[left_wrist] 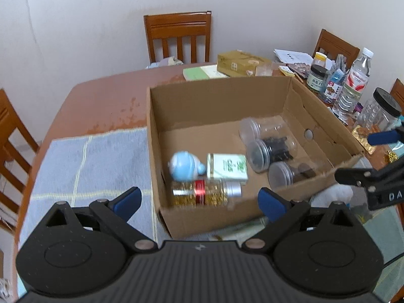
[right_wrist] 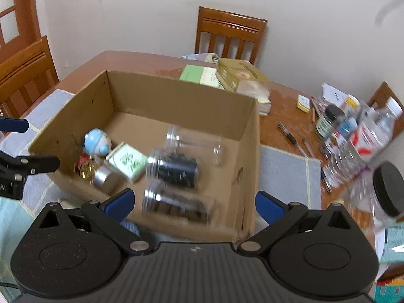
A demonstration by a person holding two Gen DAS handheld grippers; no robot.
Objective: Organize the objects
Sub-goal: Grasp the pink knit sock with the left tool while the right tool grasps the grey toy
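An open cardboard box stands on the table. It holds a blue-white figurine, a green tin, a gold bottle with a silver cap and three clear jars lying down. My left gripper hangs open over the box's near left corner, holding nothing. My right gripper is open wide above the near right corner, also holding nothing. Each shows at the edge of the other's view: right gripper, left gripper.
A blue-grey cloth lies under the box. Right of it stand a water bottle, small jars and a big black-lidded jar. Pens lie loose. A yellow carton sits behind. Wooden chairs ring the table.
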